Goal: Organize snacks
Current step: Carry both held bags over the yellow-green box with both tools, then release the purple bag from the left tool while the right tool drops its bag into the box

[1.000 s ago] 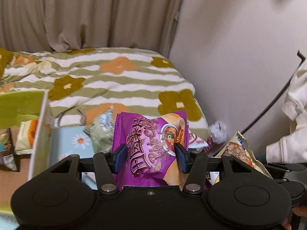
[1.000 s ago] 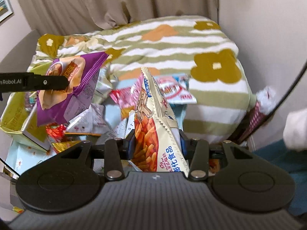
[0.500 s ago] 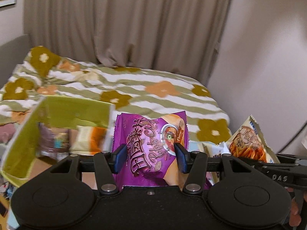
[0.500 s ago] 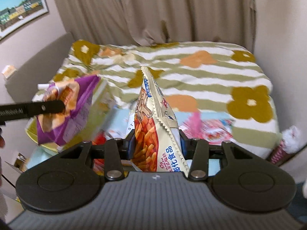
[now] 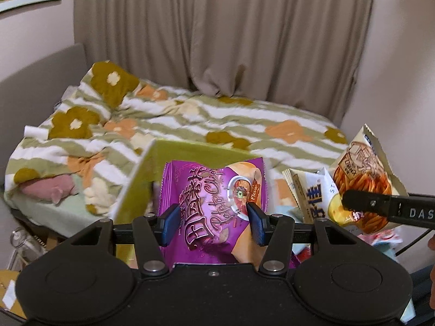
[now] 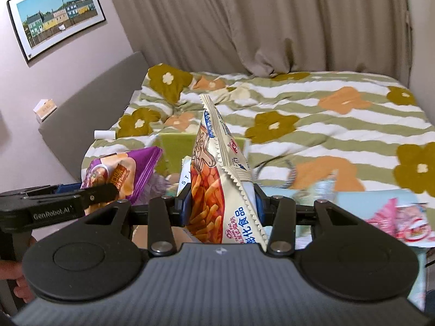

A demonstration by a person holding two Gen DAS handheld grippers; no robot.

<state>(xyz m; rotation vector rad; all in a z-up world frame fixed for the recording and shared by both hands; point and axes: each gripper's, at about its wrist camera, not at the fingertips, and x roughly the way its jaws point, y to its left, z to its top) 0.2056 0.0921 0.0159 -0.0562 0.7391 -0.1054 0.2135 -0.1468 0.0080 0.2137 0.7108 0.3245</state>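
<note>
Two grippers: each is carrying one snack bag above the foot of the bed.
Left gripper (image 5: 213,225): is clenching a purple potato chip bag (image 5: 214,203) between its blue pads, the bag standing upright.
Green box (image 5: 176,160): is sitting open just behind the purple potato chip bag; its contents are blurred.
Right gripper (image 6: 221,207): is gripping a cream bag of orange snack sticks (image 6: 217,184), edge-on and pointing up, with a second pale packet (image 6: 186,179) lying against its left side.
Loose packets: a pink-and-white wrapper (image 6: 405,220) is lying to the right on a pale blue sheet (image 6: 350,195).
Bedspread (image 6: 312,119): striped green and white with flowers, is covering the bed behind everything.
Curtain (image 5: 231,35): is hanging at the far side.
</note>
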